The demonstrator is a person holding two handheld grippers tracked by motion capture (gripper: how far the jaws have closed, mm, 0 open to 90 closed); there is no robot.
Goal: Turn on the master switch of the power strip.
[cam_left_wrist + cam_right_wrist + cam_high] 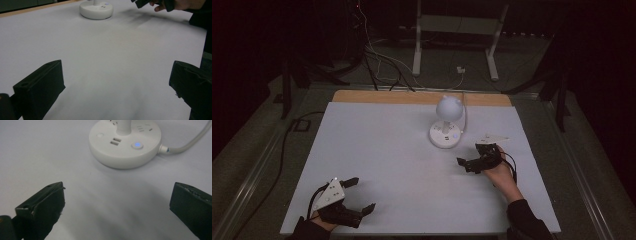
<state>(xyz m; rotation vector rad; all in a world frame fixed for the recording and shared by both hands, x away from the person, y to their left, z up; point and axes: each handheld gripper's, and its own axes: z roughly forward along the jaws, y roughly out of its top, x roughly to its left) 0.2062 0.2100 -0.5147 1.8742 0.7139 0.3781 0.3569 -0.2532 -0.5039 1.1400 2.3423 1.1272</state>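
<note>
A white desk lamp stands at the back middle of the table, with a globe head on a round base. The base carries USB ports, a button lit blue and a white cable. My right gripper is open just right of and nearer than the base, its jaws pointing at it with nothing between them. My left gripper rests open near the front left edge, jaws wide apart over bare table. The base and the right gripper lie far ahead of it.
The white table top has a wooden strip along its far edge. Cables and a white stand sit on the dark floor behind. A black cable runs along the left side.
</note>
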